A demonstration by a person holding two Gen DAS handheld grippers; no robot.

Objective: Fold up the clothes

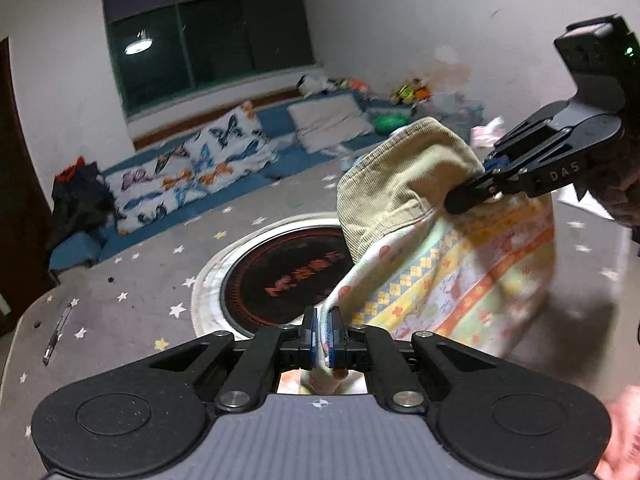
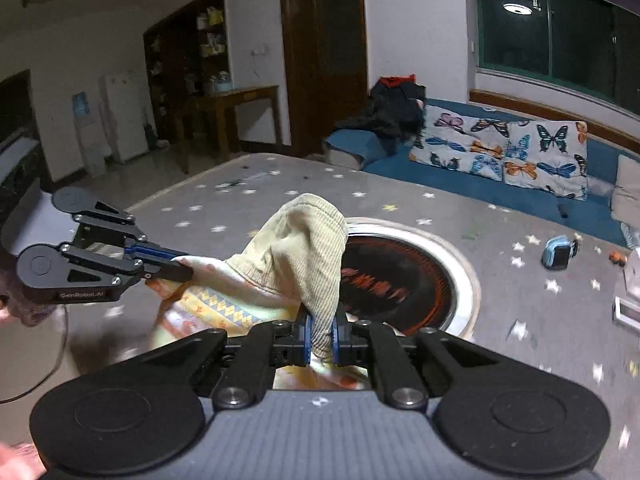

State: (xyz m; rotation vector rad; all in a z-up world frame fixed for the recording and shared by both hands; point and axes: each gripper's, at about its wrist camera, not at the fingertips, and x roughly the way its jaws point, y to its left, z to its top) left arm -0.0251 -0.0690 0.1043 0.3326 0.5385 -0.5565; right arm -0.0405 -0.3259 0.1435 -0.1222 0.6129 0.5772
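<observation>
The grey star-print bench (image 2: 520,320) lies mostly bare around its round sunken burner (image 2: 400,280). Above that burner the garment (image 1: 440,240) hangs stretched between the left gripper (image 1: 325,336) and the right gripper (image 2: 321,338), each closed on an edge, so the middle is blocked while the far side stays open. A pen (image 1: 58,332) lies near the left edge. On the right side sit a small blue gadget (image 2: 558,254) and a white box (image 2: 628,308), with clear surface between them and the burner.
</observation>
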